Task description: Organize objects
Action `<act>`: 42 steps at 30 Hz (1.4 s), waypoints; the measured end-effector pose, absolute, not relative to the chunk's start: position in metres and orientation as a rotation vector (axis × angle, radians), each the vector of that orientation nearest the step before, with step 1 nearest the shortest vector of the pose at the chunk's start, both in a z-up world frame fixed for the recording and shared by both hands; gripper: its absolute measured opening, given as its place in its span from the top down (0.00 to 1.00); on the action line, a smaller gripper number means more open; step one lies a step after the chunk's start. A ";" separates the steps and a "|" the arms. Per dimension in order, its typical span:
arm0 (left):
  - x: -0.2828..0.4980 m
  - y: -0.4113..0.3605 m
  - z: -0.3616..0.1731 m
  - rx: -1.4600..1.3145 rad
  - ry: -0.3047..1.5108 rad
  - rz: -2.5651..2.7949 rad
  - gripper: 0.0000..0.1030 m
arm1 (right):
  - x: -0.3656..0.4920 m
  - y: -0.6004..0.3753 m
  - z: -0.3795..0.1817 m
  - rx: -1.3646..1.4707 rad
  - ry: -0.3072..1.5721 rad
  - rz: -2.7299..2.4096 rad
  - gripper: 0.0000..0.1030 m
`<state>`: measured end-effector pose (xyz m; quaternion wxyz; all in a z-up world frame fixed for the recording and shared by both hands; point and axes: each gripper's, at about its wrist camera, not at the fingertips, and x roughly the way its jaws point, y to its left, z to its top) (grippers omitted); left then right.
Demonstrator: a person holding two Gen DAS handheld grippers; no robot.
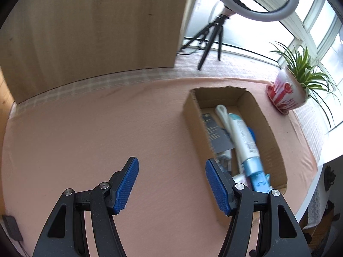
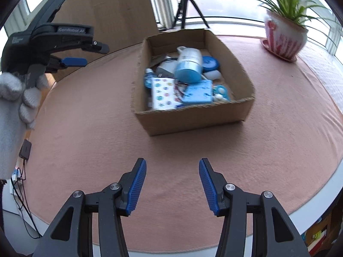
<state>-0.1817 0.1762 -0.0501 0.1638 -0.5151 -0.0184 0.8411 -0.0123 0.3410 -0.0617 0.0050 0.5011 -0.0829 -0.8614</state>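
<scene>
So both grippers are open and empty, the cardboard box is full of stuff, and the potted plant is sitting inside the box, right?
Not quite. The right wrist view shows the potted plant standing on the pink tablecloth beside the cardboard box, not inside it. The left gripper and right gripper are open and empty.

Both wrist views face shared cardboard box [image 1: 260, 115].

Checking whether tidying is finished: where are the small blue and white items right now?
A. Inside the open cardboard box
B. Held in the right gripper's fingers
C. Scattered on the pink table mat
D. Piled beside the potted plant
A: the blue-capped white tube and the other small items lie inside the cardboard box, and both grippers are open and hold nothing.
</scene>
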 end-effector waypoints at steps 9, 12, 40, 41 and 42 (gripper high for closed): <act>-0.133 0.075 -0.038 -1.458 -0.114 2.560 0.34 | -0.029 0.282 -0.045 1.477 -0.139 -2.640 0.52; -0.111 0.044 -0.036 -1.448 -0.127 2.619 0.33 | -0.032 0.263 -0.040 1.443 -0.110 -2.623 0.50; -0.003 -0.024 -0.070 -1.524 -0.137 2.696 0.30 | -0.034 0.185 -0.037 1.372 -0.031 -2.642 0.47; -0.004 -0.024 -0.071 -1.526 -0.132 2.692 0.30 | -0.035 0.185 -0.037 1.373 -0.037 -2.646 0.47; -0.005 -0.024 -0.071 -1.529 -0.130 2.687 0.30 | -0.035 0.185 -0.037 1.372 -0.044 -2.651 0.47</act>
